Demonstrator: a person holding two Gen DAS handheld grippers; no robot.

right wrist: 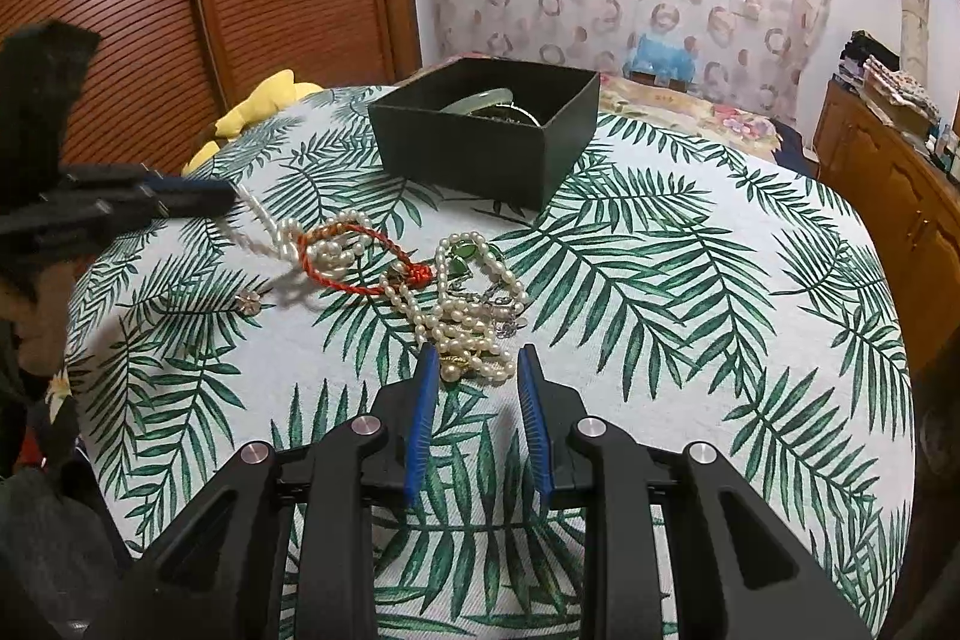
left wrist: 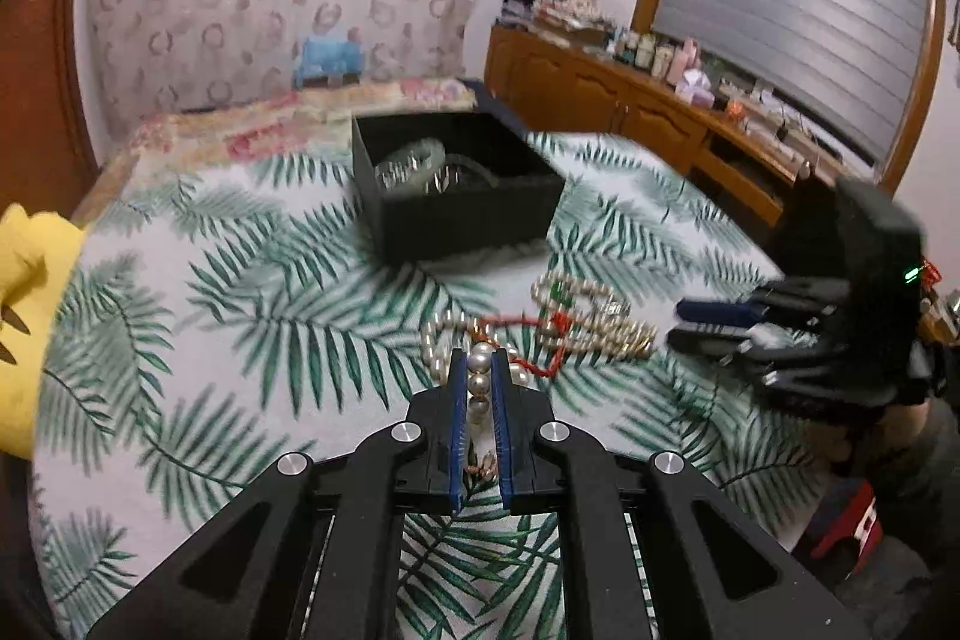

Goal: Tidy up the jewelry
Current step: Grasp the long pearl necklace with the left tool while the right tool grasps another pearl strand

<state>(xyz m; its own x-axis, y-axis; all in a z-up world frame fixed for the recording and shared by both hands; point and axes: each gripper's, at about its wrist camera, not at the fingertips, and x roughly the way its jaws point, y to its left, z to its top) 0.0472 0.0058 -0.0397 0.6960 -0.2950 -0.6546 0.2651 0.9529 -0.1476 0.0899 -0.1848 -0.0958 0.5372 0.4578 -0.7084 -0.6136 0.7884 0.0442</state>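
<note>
my left gripper jaws clamped on pearl strand, lifting from tangled pile. right gripper jaws apart, empty. next: carry strand to black box.

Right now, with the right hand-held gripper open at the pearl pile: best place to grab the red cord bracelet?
Grip the red cord bracelet at its knot, the thickest part. It lies flat, its loop tangled over pearl strands, so come from above with the right hand-held gripper, jaws across the cord, to avoid catching pearls.
</note>
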